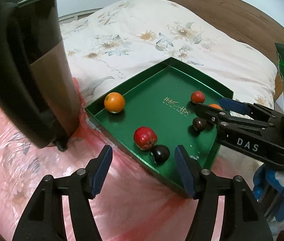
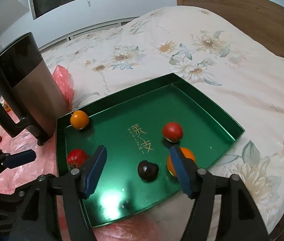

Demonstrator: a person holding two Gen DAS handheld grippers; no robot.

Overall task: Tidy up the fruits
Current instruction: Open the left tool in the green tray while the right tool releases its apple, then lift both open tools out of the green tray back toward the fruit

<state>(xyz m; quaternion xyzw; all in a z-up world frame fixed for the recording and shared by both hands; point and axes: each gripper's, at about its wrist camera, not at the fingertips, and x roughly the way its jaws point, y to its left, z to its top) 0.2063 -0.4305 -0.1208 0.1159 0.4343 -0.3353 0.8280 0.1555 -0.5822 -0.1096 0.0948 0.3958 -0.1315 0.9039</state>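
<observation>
Fruit sits scattered in our shallow green metal tray (image 2: 208, 102) on the floral-quilted bed (image 2: 202, 46): two round oranges (image 2: 79, 119), two red apples (image 2: 172, 132), two dark plums (image 2: 148, 169). Our left hand-held gripper (image 1: 143, 168) hangs half open and empty above the tray's near edge; our right hand-held gripper (image 2: 137, 168) gapes wide, holding nothing.

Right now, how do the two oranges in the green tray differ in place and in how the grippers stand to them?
The far orange sits in a corner of the green tray near the kettle, in full view and clear of both grippers. The near orange lies toward the opposite side, partly hidden behind a finger of the open right gripper. Both rest loose on the tray floor, unheld.
</observation>
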